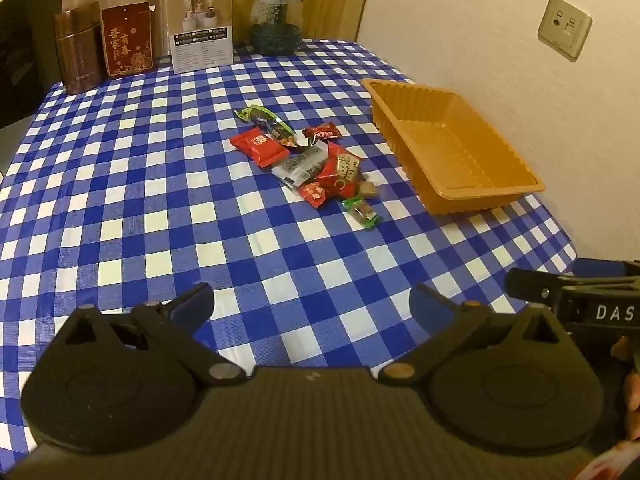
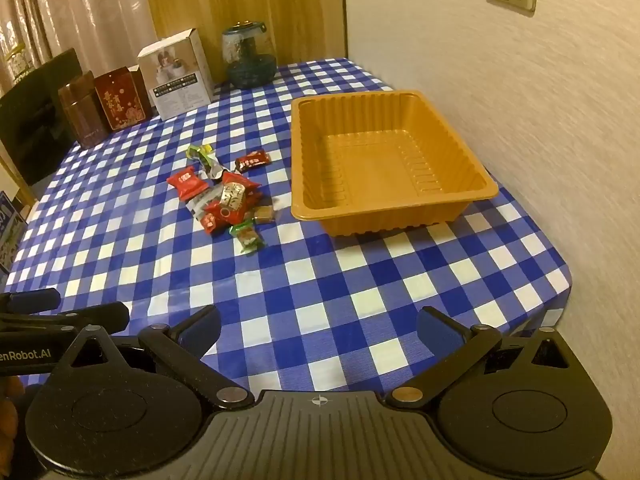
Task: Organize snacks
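Observation:
A heap of wrapped snacks [image 1: 308,160] [image 2: 224,196] lies mid-table: red packets, a dark clear packet, green-wrapped candies. To its right stands an orange plastic tray [image 1: 496,190] [image 2: 304,216] with nothing in it. My left gripper [image 1: 312,304] hangs open above the near part of the checked cloth, well short of the heap, nothing between its fingers. My right gripper [image 2: 318,328] is also open and holds nothing, near the table's front edge, with the tray ahead and to the right. Each gripper shows at the edge of the other's view.
Along the far edge stand a brown tin [image 1: 78,54], a red box [image 1: 127,40], a white carton [image 1: 200,26] and a dark glass jar [image 1: 276,22]. A wall [image 2: 520,120] runs close along the tray's right side. Blue-white checked cloth [image 1: 120,208] covers the table.

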`<state>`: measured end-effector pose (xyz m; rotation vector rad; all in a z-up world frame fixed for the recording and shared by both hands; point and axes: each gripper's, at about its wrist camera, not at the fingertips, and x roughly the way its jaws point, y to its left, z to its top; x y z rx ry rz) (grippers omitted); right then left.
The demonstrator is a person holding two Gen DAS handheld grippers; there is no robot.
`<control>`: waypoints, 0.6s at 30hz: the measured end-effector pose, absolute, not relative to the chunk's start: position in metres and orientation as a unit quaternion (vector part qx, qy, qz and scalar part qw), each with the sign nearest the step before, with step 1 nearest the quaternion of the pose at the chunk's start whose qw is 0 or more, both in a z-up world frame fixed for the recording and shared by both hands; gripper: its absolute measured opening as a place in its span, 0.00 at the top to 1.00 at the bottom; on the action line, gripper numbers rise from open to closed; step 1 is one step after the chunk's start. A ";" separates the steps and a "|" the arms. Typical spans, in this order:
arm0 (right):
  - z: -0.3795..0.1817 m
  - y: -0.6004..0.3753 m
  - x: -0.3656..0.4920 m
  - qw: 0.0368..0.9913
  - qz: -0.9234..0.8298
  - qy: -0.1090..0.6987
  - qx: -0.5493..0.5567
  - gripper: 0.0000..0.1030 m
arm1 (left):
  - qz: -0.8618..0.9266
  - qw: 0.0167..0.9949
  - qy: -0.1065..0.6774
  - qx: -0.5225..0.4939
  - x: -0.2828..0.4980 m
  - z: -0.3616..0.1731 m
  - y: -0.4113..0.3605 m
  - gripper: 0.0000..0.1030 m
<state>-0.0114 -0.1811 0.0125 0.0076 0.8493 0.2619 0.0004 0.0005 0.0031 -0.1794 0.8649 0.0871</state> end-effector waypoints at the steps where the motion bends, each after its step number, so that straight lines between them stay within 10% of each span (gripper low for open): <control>1: 0.013 -0.182 -0.010 0.903 0.126 0.411 0.003 0.00 | 0.042 0.903 0.418 -0.087 0.000 0.003 0.000 0.00; 18: 0.012 -0.183 -0.009 0.903 0.125 0.411 0.002 0.00 | 0.042 0.903 0.419 -0.089 0.000 -0.001 0.000 0.00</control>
